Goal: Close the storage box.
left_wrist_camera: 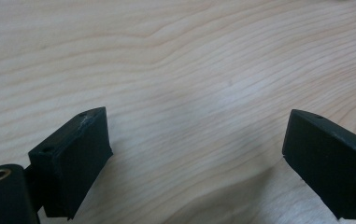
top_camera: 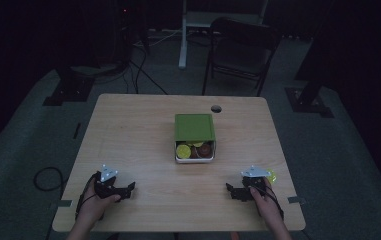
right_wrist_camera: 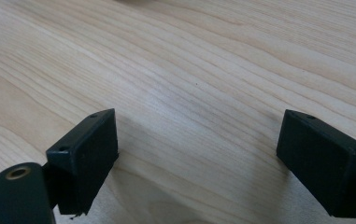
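Observation:
A white box point(top_camera: 194, 158) sits at the middle of the wooden table point(top_camera: 138, 135). Its green lid point(top_camera: 194, 126) is slid back and uncovers a yellow round piece point(top_camera: 183, 150) and a brown round piece point(top_camera: 205, 149) inside. My left gripper point(top_camera: 128, 189) rests near the front left edge, held by a hand, and points right. My right gripper point(top_camera: 231, 190) rests near the front right edge and points left. In the left gripper view the left gripper point(left_wrist_camera: 196, 158) is open over bare wood. In the right gripper view the right gripper point(right_wrist_camera: 199, 158) is open over bare wood too.
A small yellow object point(top_camera: 272, 175) lies just behind my right gripper. A round cable hole point(top_camera: 216, 108) is at the table's far edge. A dark folding chair point(top_camera: 240, 50) and stand bases are on the floor beyond. A cable loop point(top_camera: 48, 178) lies on the floor at the left.

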Tool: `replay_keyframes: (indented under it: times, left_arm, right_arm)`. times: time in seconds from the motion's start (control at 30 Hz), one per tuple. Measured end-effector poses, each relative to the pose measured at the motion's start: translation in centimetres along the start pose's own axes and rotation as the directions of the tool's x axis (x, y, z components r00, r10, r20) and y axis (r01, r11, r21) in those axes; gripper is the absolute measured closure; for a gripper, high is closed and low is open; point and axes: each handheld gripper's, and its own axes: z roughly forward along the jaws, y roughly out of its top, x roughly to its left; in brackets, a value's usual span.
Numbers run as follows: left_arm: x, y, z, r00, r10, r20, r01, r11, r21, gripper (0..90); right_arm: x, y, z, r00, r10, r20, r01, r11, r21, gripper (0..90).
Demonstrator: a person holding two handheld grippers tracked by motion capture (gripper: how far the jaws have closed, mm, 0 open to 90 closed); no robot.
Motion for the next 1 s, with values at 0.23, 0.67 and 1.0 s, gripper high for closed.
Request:
replay_keyframes:
  times: [0.23,0.67,1.0]
  left_arm:
    - [0.2,-0.26,-0.16,0.999,0.001,-0.044,0.0,0.9996,0.029,8.1]
    - [-0.71,-0.25,-0.05,0.9914,-0.039,-0.125,0.044,0.9984,0.036,8.1]
    - [-0.74,-0.24,-0.04,0.9911,-0.041,-0.127,0.046,0.9983,0.036,8.1]
  right_arm:
    - [0.01,0.02,0.04,1.0,-0.004,0.003,0.004,1.0,0.003,11.7]
    - [0.02,0.01,0.04,1.0,-0.003,0.003,0.003,1.0,0.003,11.7]
    - [0.02,0.01,0.03,1.0,-0.002,0.004,0.002,1.0,0.003,11.7]
